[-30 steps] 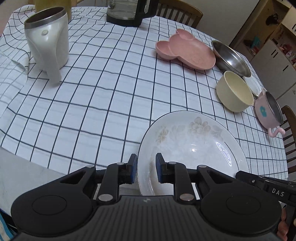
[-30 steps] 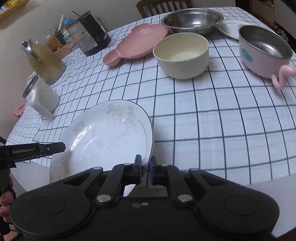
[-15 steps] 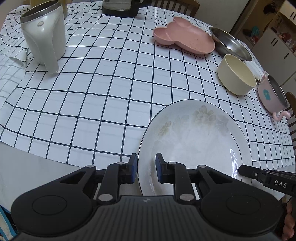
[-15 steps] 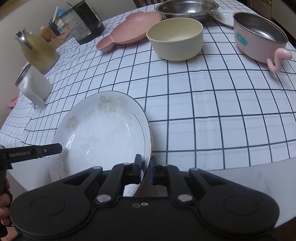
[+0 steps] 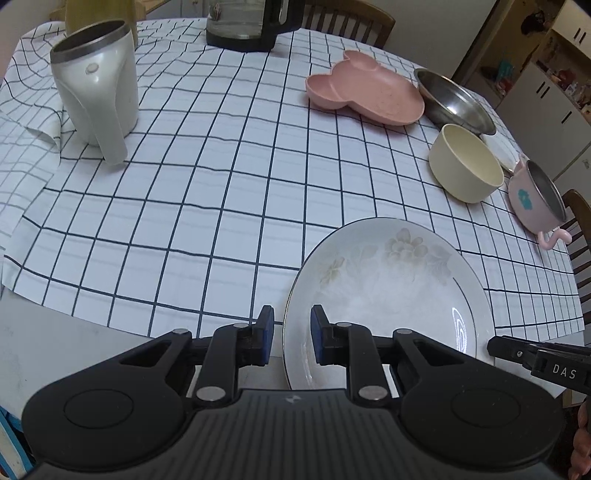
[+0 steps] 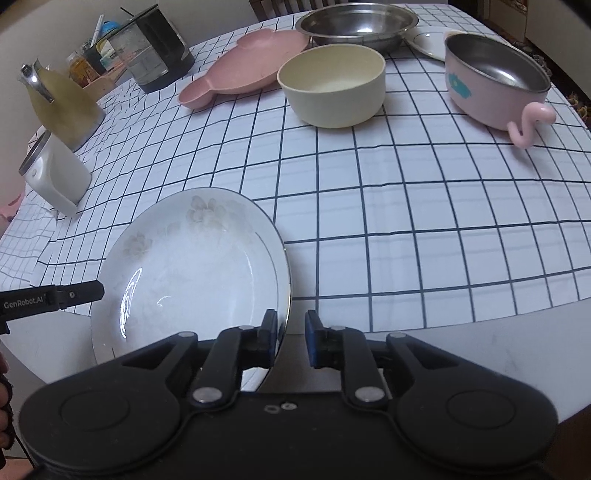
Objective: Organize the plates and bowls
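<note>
A white floral plate (image 5: pixel 391 295) is held tilted over the table's near edge; it also shows in the right wrist view (image 6: pixel 192 273). My left gripper (image 5: pixel 289 334) has its jaws around the plate's left rim with visible gaps on both sides. My right gripper (image 6: pixel 290 338) has opened a little around the right rim, with a gap on the right side. A pink mouse-shaped plate (image 5: pixel 365 94), a steel bowl (image 5: pixel 452 101), a cream bowl (image 5: pixel 467 168) and a pink pot with a handle (image 5: pixel 535 201) stand at the far right.
A white jug (image 5: pixel 98 92) stands at the left, a dark kettle (image 5: pixel 247 22) at the back and a yellow pitcher (image 6: pixel 62 103) beside it. A small white saucer (image 6: pixel 428 40) lies behind the pink pot. Chairs stand around the checked tablecloth (image 5: pixel 221 177).
The plate has come back toward the near table edge and tilted. The right gripper's jaws have parted from a tight grip on the rim.
</note>
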`<state>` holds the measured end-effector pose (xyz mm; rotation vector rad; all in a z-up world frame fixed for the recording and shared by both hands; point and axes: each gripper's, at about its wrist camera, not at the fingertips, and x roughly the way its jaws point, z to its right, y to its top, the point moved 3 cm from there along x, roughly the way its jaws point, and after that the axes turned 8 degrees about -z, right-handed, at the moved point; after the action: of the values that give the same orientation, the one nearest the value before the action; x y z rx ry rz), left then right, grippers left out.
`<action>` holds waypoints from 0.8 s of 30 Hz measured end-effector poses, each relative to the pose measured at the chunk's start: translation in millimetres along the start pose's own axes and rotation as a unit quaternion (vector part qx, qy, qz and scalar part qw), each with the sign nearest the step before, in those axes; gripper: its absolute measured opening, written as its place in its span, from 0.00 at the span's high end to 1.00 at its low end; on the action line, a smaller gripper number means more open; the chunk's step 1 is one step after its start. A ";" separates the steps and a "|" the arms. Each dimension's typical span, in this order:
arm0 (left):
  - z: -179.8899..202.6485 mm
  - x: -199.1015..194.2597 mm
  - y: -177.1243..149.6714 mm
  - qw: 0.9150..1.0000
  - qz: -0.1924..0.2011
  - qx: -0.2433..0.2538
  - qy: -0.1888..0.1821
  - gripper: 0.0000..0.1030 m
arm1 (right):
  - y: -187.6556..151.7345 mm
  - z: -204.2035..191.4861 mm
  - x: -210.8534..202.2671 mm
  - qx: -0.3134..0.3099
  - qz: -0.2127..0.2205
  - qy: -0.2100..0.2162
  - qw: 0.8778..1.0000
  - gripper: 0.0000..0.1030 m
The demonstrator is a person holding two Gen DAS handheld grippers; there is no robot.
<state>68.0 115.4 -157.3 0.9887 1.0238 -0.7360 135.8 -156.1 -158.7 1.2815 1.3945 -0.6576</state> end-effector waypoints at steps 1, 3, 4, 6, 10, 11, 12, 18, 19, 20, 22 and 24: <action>1.1 -2.7 0.3 1.000 0.003 0.003 -0.001 0.81 | 0.2 -1.2 -3.2 -0.002 0.003 -0.006 1.000 0.81; 3.9 -8.9 0.7 1.000 0.008 0.012 -0.004 0.80 | 0.1 -3.4 -9.8 -0.006 0.010 -0.010 1.000 0.81; 5.7 -12.3 0.8 1.000 0.011 0.016 -0.005 0.80 | 0.2 -4.4 -13.2 -0.008 0.013 -0.012 1.000 0.80; 9.4 -19.9 0.6 0.999 0.017 0.024 -0.012 0.80 | 0.2 -6.5 -20.6 -0.009 0.021 -0.013 1.000 0.79; 17.7 -35.1 1.7 0.998 0.033 0.041 -0.028 0.80 | 1.2 -12.6 -35.5 -0.014 0.039 -0.016 0.999 0.76; 19.9 -38.9 2.1 0.998 0.038 0.043 -0.034 0.80 | 1.3 -13.8 -39.4 -0.014 0.044 -0.017 0.999 0.74; 21.8 -42.3 2.7 0.997 0.041 0.046 -0.038 0.80 | 1.5 -15.5 -43.6 -0.014 0.048 -0.017 0.999 0.74; 33.8 -62.9 6.6 0.994 0.066 0.070 -0.058 0.80 | 1.7 -24.8 -66.9 -0.018 0.073 -0.019 0.997 0.73; 36.1 -66.4 7.2 0.993 0.070 0.075 -0.060 0.79 | 1.8 -26.6 -71.0 -0.021 0.079 -0.023 0.996 0.73; 38.3 -70.3 7.9 0.992 0.075 0.079 -0.064 0.77 | 2.0 -27.7 -74.8 -0.022 0.084 -0.025 0.996 0.73; 42.4 -77.0 9.2 0.990 0.085 0.087 -0.072 0.71 | 2.7 -28.9 -82.3 -0.021 0.092 -0.028 0.995 0.72; 46.3 -83.7 10.7 0.988 0.096 0.091 -0.077 0.55 | 2.9 -30.2 -88.8 -0.020 0.099 -0.029 0.994 0.71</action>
<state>63.0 81.3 -67.3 1.1516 0.7250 -0.7423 114.2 -157.7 -67.3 1.3377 1.2082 -0.5243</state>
